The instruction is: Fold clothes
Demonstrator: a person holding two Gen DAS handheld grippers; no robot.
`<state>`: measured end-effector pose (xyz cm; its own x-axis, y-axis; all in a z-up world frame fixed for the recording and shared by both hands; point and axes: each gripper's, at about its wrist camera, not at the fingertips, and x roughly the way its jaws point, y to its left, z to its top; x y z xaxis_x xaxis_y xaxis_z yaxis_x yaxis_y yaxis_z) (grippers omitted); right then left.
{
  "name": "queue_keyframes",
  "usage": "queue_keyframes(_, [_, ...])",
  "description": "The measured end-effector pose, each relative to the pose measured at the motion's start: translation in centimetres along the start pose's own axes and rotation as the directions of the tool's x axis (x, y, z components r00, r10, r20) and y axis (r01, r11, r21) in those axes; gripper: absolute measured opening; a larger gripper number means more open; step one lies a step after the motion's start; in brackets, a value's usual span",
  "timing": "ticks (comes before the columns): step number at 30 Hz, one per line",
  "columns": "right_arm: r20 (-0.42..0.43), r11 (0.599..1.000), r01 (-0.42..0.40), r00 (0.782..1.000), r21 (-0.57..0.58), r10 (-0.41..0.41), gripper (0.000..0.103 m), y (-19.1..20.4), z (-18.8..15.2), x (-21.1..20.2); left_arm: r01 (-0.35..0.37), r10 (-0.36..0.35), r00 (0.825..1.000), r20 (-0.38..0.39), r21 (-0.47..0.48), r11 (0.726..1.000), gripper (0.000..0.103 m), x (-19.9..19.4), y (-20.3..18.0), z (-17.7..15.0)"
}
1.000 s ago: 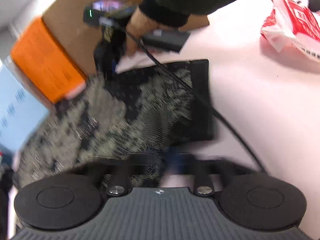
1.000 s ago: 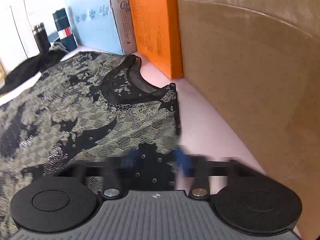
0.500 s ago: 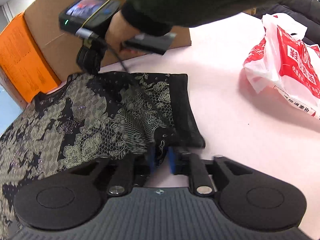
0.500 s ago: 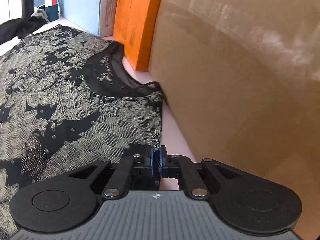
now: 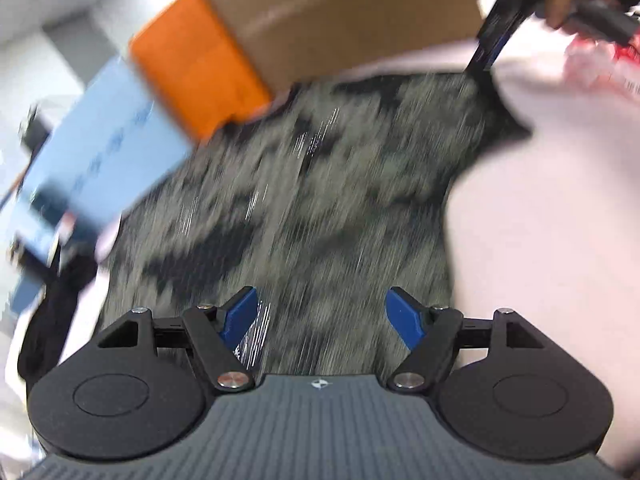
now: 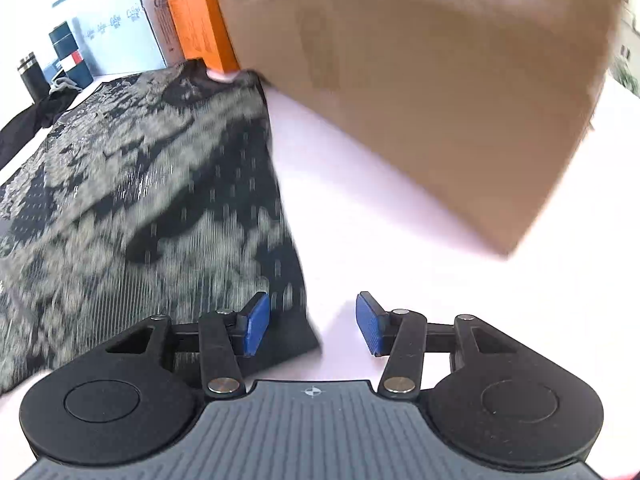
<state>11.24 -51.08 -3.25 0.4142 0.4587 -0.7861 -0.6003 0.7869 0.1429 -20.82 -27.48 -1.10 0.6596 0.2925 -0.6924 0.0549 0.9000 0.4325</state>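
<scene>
Lace top [image 5: 320, 200] lies flat on the pink table [image 5: 540, 240], black with a pale floral pattern, neckline up toward the boxes. In the right wrist view its side edge runs from 12 o'clock down to about 6, ending in a dark corner just past the pads.

Left claw [image 5: 320, 316] is released, jaws spread wide, hovering over the body of the top with nothing between the pads. Right claw [image 6: 310, 322] is also released; its left pad [image 6: 256, 322] sits over the fabric edge, the right one over bare table. It straddles the hem corner, likely lined up for a pinch there, or just let go — can't tell which.

Both views are motion-blurred, so fine contact is unreadable.

Around it: brown cardboard box [image 6: 420, 100] at 1 o'clock, close to the top's edge, orange box [image 6: 192, 12] beside it at 11, light blue box [image 5: 92, 160] further left. They crowd the far side, so the fold probably has to come toward the person. Dark flask [image 6: 28, 72] and a black garment [image 6: 36, 120] at 9 o'clock, well apart.
</scene>
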Motion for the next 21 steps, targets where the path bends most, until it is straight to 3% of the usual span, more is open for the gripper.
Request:
queue_keyframes(2, [0.044,1.0,-0.006,0.999,0.009,0.005,0.055,0.6,-0.9,-0.3,0.035,-0.036,0.999,-0.025,-0.027,0.999,0.078,-0.6,0.3,-1.3])
queue_keyframes(4, [0.063,1.0,0.017,0.998,-0.014,-0.016,0.049,1.7,-1.2,0.0,0.071,-0.073,0.997,-0.04,-0.047,0.996,0.082,-1.0,0.3,-2.1])
queue_keyframes(5, [0.064,0.998,0.031,0.998,-0.049,-0.028,0.027,2.3,-1.1,0.1,0.091,-0.093,0.995,-0.043,-0.051,0.995,0.08,-1.1,0.1,-2.2])
queue_keyframes(6, [0.057,0.993,0.047,0.998,-0.104,-0.041,0.01,3.0,-0.9,0.1,0.12,-0.123,0.991,-0.049,-0.057,0.991,0.065,-1.2,-0.2,-2.4])
queue_keyframes(7, [0.051,0.985,0.062,0.997,-0.159,-0.054,0.005,3.7,-0.7,0.0,0.15,-0.154,0.986,-0.056,-0.064,0.987,0.042,-1.2,-0.4,-2.6])
queue_keyframes(10, [0.067,0.915,0.208,0.978,-0.345,-0.197,0.005,5.2,-0.2,0.1,0.214,-0.217,0.975,-0.052,-0.057,0.975,0.007,-1.5,-0.9,-2.6])
queue_keyframes(11, [0.062,0.911,0.222,0.975,-0.347,-0.214,0.005,5.0,0.1,0.1,0.232,-0.234,0.971,-0.042,-0.039,0.972,0.003,-1.8,-1.1,-2.7])
queue_keyframes(14, [0.037,0.9,0.299,0.952,-0.317,-0.304,0.009,4.5,0.3,0.1,0.29,-0.291,0.957,0.005,0.022,0.957,0.005,-2.9,-1.7,-3.1])
queue_keyframes(15, [0.047,0.895,0.33,0.942,-0.301,-0.332,0.012,4.6,0.3,-0.2,0.312,-0.314,0.949,0.032,0.044,0.949,0.011,-3.5,-1.8,-3.4])
queue_keyframes(16, [0.073,0.896,0.354,0.935,-0.268,-0.348,0.015,4.9,0.2,-1.0,0.315,-0.319,0.946,0.054,0.065,0.947,0.029,-3.9,-1.9,-3.7])
queue_keyframes(17, [0.1,0.909,0.356,0.934,-0.216,-0.342,0.024,5.3,-0.1,-2.1,0.294,-0.3,0.951,0.072,0.08,0.952,0.041,-4.4,-1.8,-4.1])
queue_keyframes(18, [0.129,0.928,0.34,0.938,-0.154,-0.322,0.034,5.7,-0.5,-3.3,0.243,-0.25,0.964,0.094,0.079,0.967,0.058,-4.8,-1.5,-4.6])
queue_keyframes(19, [0.145,0.952,0.29,0.951,-0.102,-0.274,0.038,6.4,-1.1,-4.5,0.182,-0.187,0.976,0.114,0.054,0.982,0.06,-5.0,-0.7,-5.3])
queue_keyframes(21, [0.154,0.993,0.112,0.982,-0.023,-0.107,0.046,8.5,-3.0,-6.7,0.087,-0.081,0.992,0.098,-0.06,0.994,0.06,-4.9,2.2,-7.3])
